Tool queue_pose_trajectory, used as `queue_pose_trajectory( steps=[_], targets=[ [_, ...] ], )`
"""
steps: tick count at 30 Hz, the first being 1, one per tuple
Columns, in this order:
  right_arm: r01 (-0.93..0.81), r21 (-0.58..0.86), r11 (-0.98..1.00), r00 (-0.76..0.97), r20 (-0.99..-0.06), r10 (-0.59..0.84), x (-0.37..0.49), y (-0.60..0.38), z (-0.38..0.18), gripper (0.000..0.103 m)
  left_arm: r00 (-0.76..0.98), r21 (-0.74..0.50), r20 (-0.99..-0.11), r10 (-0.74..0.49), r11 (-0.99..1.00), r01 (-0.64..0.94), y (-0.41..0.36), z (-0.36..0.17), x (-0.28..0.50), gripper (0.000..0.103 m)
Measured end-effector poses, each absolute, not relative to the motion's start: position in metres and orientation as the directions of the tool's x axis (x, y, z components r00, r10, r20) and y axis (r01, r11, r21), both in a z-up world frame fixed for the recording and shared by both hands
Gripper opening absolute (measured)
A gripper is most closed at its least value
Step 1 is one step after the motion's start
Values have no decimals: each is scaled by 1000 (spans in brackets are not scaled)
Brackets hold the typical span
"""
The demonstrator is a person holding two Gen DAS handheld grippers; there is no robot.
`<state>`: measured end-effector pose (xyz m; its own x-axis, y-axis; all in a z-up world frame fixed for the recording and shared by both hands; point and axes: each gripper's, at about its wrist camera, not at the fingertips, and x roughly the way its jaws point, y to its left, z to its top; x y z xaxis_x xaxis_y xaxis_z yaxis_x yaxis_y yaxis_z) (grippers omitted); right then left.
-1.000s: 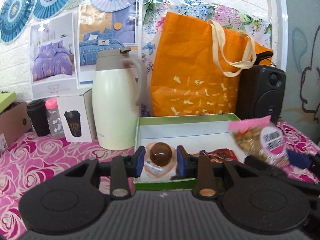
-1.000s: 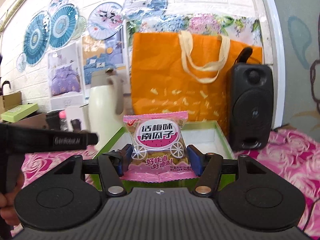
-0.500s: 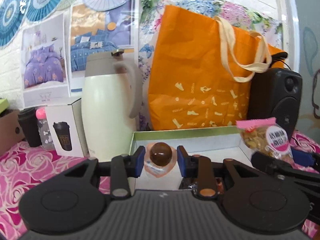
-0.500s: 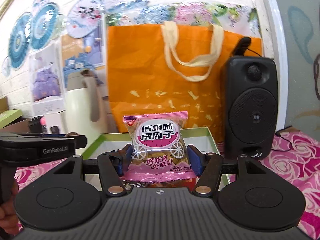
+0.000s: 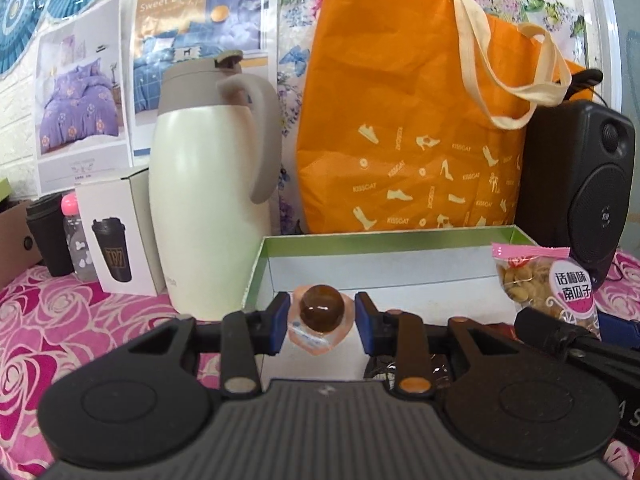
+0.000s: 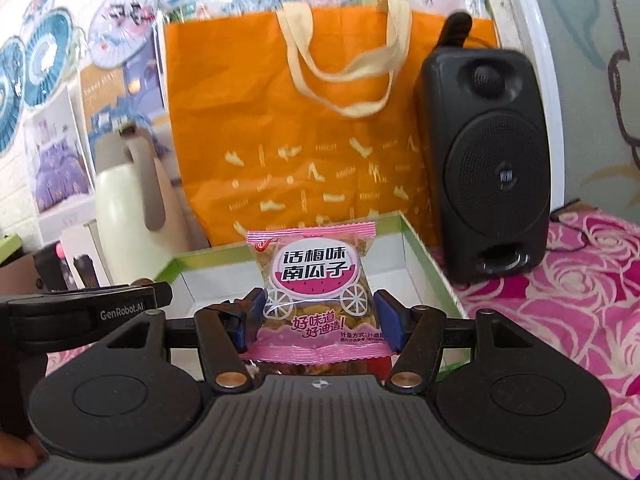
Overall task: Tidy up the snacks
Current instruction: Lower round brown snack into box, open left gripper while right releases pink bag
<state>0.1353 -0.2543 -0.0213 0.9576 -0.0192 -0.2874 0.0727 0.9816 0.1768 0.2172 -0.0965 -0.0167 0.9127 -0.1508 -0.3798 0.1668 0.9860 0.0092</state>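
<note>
- Both grippers are now sitting nearer the box than a second ago: we are seeing the box's back wall larger and lower in both wrist views, and the speaker is filling more of the right one.
- We are reading the left gripper (image 5: 321, 323) as clamped on a small snack (image 5: 321, 322): a dark brown ball in a clear, peach-tinted wrapper, with a blue pad against each side.
- That snack is hanging above the near-left part of the green-rimmed box (image 5: 384, 237); whether it is touching the white floor we cannot tell.
- We are reading the right gripper (image 6: 319, 322) as clamped on a pink packet of seeds (image 6: 318, 294), which is standing upright with its printed face toward the camera.
- In the left wrist view the same packet (image 5: 548, 280) is showing at the right end of the box, with the right gripper's black body below it.
- Dark wrapped sweets (image 5: 438, 364) are lying inside the box, mostly hidden behind the left gripper's finger.
- Behind the box we are noting an orange tote bag (image 5: 404, 128), a black speaker (image 6: 490, 160) at its right, and a cream jug (image 5: 210, 192) at its left.
- Everything is resting on a pink rose-print cloth (image 5: 80, 320).
- A fingertip (image 6: 18, 454) is showing at the lower left edge of the right wrist view.
</note>
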Motion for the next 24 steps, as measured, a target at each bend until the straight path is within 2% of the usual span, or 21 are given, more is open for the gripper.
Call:
queue_pose_trajectory(
  steps=[9, 16, 24],
  targets=[
    [96, 117, 988, 956, -288, -59, 143, -254, -25, 98, 911, 10, -382, -154, 985, 171, -96, -26, 222, 33],
    [91, 120, 989, 960, -276, -54, 141, -257, -28, 98, 943, 38, -304, -134, 988, 152, -95, -17, 212, 33],
    [53, 127, 990, 960, -280, -16, 148, -253, -31, 101, 941, 58, -319, -114, 989, 139, -96, -21, 215, 36]
  ],
)
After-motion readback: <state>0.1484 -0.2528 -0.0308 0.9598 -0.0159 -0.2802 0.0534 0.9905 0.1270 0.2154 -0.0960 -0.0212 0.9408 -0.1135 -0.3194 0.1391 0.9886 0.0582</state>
